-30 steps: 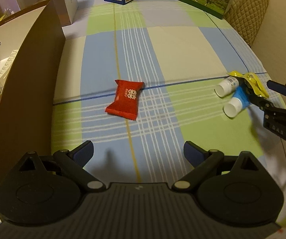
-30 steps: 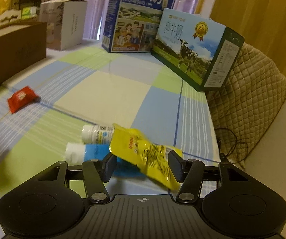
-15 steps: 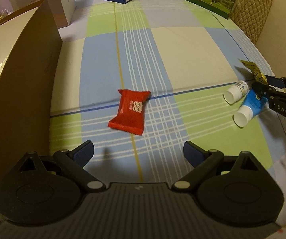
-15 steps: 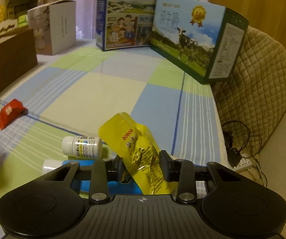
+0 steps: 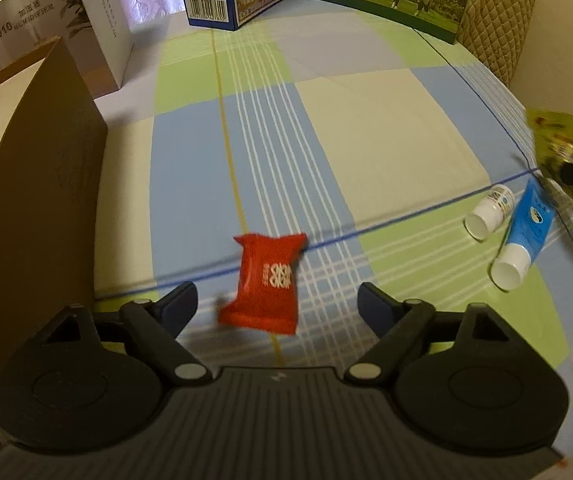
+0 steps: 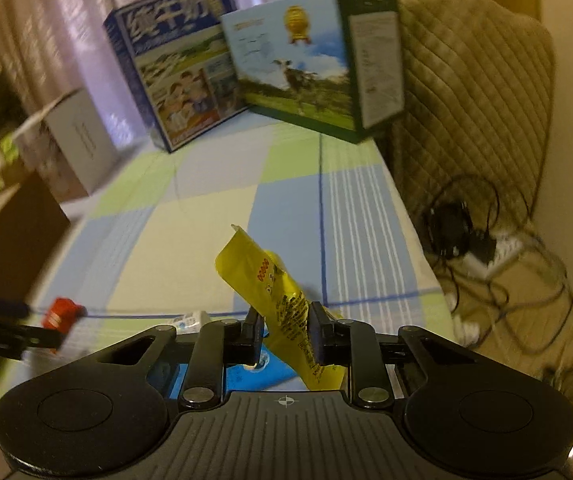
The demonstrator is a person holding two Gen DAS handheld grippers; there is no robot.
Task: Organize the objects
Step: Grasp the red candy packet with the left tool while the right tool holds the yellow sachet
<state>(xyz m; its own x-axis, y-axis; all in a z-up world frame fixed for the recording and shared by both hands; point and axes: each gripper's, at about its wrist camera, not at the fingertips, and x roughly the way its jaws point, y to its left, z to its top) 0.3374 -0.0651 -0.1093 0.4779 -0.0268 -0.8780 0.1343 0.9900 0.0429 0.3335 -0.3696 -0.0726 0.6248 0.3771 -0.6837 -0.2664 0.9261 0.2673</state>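
Note:
A red snack packet (image 5: pixel 268 280) lies on the checked cloth, between the fingertips of my left gripper (image 5: pixel 276 306). The jaws are closing and stand apart from the packet on both sides. My right gripper (image 6: pixel 284 326) is closing on a yellow pouch (image 6: pixel 282 304), its pads pressing the pouch, which is lifted off the cloth and sticks up tilted left. The same yellow pouch (image 5: pixel 562 148) shows blurred at the right edge of the left wrist view. A small white bottle (image 5: pixel 490 210) and a blue tube (image 5: pixel 526 232) lie side by side below it.
A brown cardboard box wall (image 5: pixel 38 184) stands at the left. A white humidifier box (image 5: pixel 66 20), a blue milk carton box (image 6: pixel 174 72) and a green cow-print box (image 6: pixel 310 60) line the far edge. A quilted cushion (image 6: pixel 474 92) and cables (image 6: pixel 482 240) lie right of the table.
The left gripper moved forward until the red packet sits between its narrowing jaws. The right gripper closed on the yellow pouch, rolled and lifted it off the bottle and tube.

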